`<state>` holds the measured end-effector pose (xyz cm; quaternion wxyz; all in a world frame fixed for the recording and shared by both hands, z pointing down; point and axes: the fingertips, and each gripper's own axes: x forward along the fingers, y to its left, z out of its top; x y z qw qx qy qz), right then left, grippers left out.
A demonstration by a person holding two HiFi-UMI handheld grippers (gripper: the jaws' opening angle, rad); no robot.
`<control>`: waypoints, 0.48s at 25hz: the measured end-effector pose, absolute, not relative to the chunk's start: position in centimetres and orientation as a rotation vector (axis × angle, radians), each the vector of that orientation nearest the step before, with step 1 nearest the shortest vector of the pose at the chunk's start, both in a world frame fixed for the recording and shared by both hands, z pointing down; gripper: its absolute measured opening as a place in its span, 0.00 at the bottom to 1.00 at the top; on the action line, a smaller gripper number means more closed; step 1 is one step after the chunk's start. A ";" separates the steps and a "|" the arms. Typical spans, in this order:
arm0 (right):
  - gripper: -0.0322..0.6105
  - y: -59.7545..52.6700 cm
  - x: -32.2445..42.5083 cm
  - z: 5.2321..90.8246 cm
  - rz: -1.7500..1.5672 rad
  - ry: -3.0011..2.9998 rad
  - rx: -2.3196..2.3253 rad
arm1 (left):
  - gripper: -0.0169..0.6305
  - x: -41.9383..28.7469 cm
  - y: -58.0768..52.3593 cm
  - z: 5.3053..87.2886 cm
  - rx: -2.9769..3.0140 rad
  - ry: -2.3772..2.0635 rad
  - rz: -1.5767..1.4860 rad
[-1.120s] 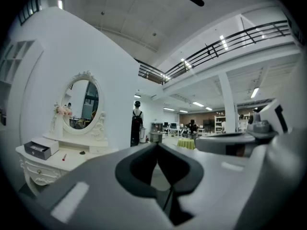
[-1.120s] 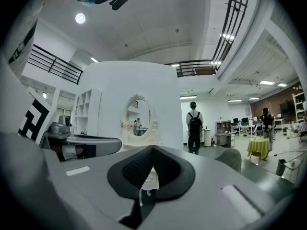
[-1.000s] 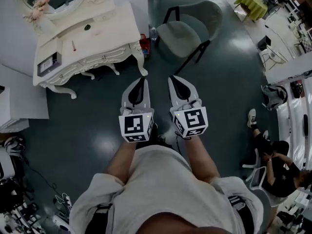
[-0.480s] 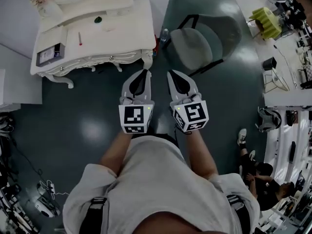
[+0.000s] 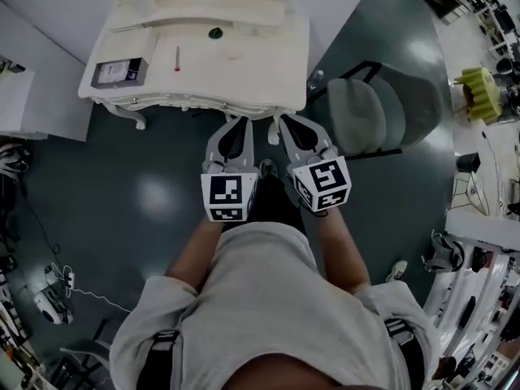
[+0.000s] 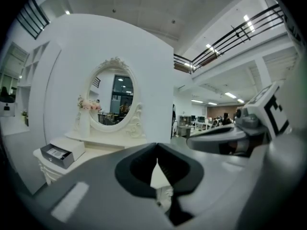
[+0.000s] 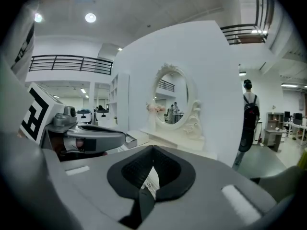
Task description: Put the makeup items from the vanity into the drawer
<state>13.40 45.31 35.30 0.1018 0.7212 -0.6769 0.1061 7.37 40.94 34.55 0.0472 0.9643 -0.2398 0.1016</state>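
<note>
The white vanity stands just ahead of both grippers, its oval mirror facing me. On its top lie a dark box, a thin red stick, a small green round item and a faint pink item. My left gripper and right gripper are held side by side at the vanity's front edge, both shut and empty. The left gripper view shows the box and a vase of flowers. No drawer front can be made out.
A grey chair stands right of the vanity, close to my right gripper. A white cabinet is at the left. A person with a backpack stands beyond the vanity's right side. Cables and gear lie on the dark floor at lower left.
The vanity has come from the upper left to right in front of the grippers as I walked up to it. The chair has shifted to the right. Both grippers stay shut.
</note>
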 end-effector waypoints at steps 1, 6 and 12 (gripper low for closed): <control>0.05 43.9 13.6 35.5 0.310 -2.021 2.101 | 0.03 7.5 39.7 34.9 2.929 -0.764 0.319; 0.05 36.8 15.7 36.6 0.298 -2.141 1.958 | 0.03 9.3 32.9 35.8 2.866 -0.936 0.341; 0.05 30.6 18.6 38.2 0.316 -2.227 1.742 | 0.03 12.3 27.4 37.5 2.778 -1.094 0.417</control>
